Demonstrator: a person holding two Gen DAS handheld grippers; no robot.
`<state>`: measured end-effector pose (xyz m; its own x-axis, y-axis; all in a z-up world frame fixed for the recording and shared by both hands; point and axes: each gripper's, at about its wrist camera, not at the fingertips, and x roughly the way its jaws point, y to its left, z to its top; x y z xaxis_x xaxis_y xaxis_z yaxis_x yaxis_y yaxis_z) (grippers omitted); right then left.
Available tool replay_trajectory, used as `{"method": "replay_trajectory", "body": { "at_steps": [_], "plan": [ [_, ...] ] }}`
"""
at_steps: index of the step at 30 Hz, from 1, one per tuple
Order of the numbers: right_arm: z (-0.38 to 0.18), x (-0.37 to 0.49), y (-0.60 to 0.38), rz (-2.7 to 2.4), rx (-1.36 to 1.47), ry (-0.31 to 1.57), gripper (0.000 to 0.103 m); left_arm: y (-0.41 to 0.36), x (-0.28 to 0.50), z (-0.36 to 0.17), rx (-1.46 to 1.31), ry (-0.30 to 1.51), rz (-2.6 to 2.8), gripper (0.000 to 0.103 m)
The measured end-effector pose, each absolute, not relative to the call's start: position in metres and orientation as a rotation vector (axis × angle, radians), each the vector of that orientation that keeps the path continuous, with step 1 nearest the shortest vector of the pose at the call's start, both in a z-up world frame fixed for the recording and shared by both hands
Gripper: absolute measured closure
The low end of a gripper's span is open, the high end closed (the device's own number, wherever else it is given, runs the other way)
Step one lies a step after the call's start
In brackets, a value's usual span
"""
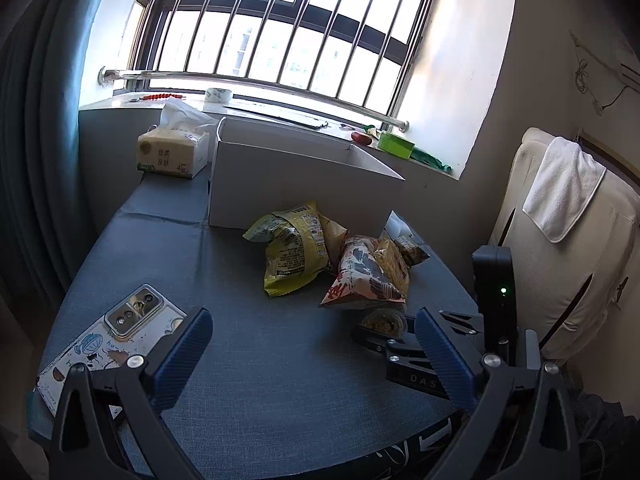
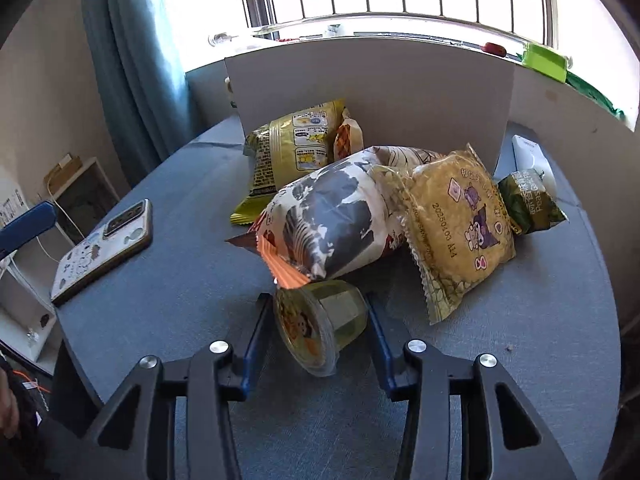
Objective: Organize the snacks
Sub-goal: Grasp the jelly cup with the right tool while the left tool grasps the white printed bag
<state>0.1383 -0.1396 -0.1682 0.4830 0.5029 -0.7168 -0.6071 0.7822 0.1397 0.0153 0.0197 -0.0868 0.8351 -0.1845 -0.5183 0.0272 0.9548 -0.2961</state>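
Observation:
A pile of snacks lies on the blue table in front of a white box point(image 1: 296, 176) point(image 2: 368, 92): a yellow-green bag point(image 1: 294, 248) point(image 2: 292, 148), a white and grey bag point(image 1: 366, 276) point(image 2: 332, 216), a yellow biscuit pack point(image 2: 460, 224) and a small green pack point(image 2: 528, 200). A jelly cup point(image 2: 320, 324) point(image 1: 382, 322) lies on its side between the fingers of my right gripper point(image 2: 316, 332), which stand close on both sides of it. My left gripper point(image 1: 312, 344) is open and empty over the near table.
A phone point(image 1: 116, 332) point(image 2: 104, 248) lies at the table's left. A tissue pack point(image 1: 172, 152) stands behind the box's left side. A white device point(image 2: 532, 156) lies right of the box. A chair with a towel point(image 1: 564, 188) stands at right. The windowsill holds small items.

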Motion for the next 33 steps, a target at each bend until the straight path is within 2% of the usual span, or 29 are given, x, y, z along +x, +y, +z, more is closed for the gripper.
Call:
{"method": "replay_trajectory", "body": {
  "at_steps": [8,14,22,24,25,26,27,29,33],
  "plan": [
    [-0.148,0.109,-0.2,0.646,-0.049,0.765,0.054,0.001,0.036,-0.091,-0.226,0.624,-0.155,0.0],
    [-0.134,0.103,-0.238,0.614,0.071,0.747,0.054,-0.029,0.081,-0.093,-0.161,0.715,-0.232,0.0],
    [-0.126,0.101,-0.255,0.619,0.116,0.737,0.054,-0.051,0.167,-0.124,-0.136,0.977,-0.326,0.001],
    [-0.125,0.102,-0.257,0.622,0.125,0.736,0.054,-0.05,0.18,-0.132,-0.151,1.016,-0.329,0.005],
    [-0.124,0.101,-0.258,0.622,0.128,0.735,0.054,-0.05,0.184,-0.134,-0.152,1.025,-0.332,0.023],
    [-0.124,0.101,-0.26,0.621,0.132,0.734,0.054,-0.05,0.187,-0.137,-0.152,1.04,-0.336,0.035],
    [-0.123,0.102,-0.262,0.621,0.136,0.732,0.054,-0.049,0.187,-0.138,-0.148,1.047,-0.331,0.041],
    [-0.123,0.103,-0.263,0.62,0.147,0.734,0.054,-0.052,0.181,-0.137,-0.096,1.045,-0.335,0.05],
    [-0.123,0.11,-0.268,0.612,0.169,0.753,0.054,-0.047,0.155,-0.115,-0.049,0.958,-0.312,0.054]
  ]
}}
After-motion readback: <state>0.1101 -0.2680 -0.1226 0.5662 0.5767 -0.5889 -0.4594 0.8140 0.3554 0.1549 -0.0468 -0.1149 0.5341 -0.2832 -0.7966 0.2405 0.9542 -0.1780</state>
